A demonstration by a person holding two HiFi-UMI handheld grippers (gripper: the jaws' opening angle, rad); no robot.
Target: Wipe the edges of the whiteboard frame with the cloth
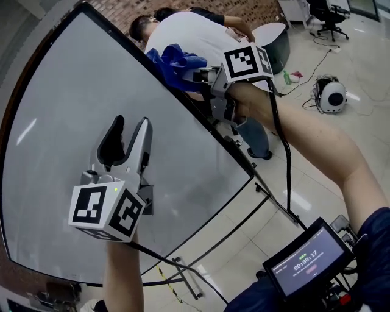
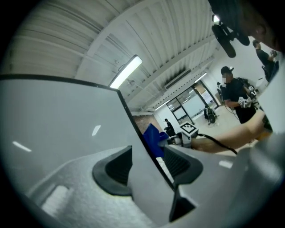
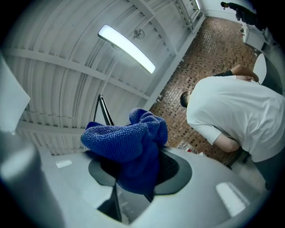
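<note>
The whiteboard (image 1: 79,103) stands upright with a thin black frame (image 1: 204,116). My right gripper (image 1: 196,77) is shut on a bunched blue cloth (image 1: 175,63), which rests against the frame's right edge near the top. In the right gripper view the cloth (image 3: 129,142) fills the gap between the jaws, and the frame (image 3: 105,111) shows as a dark line behind it. My left gripper (image 1: 131,123) hovers in front of the board's white face, jaws apart with nothing between them. In the left gripper view the frame (image 2: 131,120) runs on past the gripper (image 2: 147,164) toward the cloth (image 2: 153,138).
A person in a white shirt (image 1: 195,30) bends over just behind the board's right edge. The board's stand legs (image 1: 183,274) spread on the floor below. A small screen (image 1: 308,259) sits at lower right. A round white device (image 1: 332,94) with cables and an office chair (image 1: 329,15) stand farther off.
</note>
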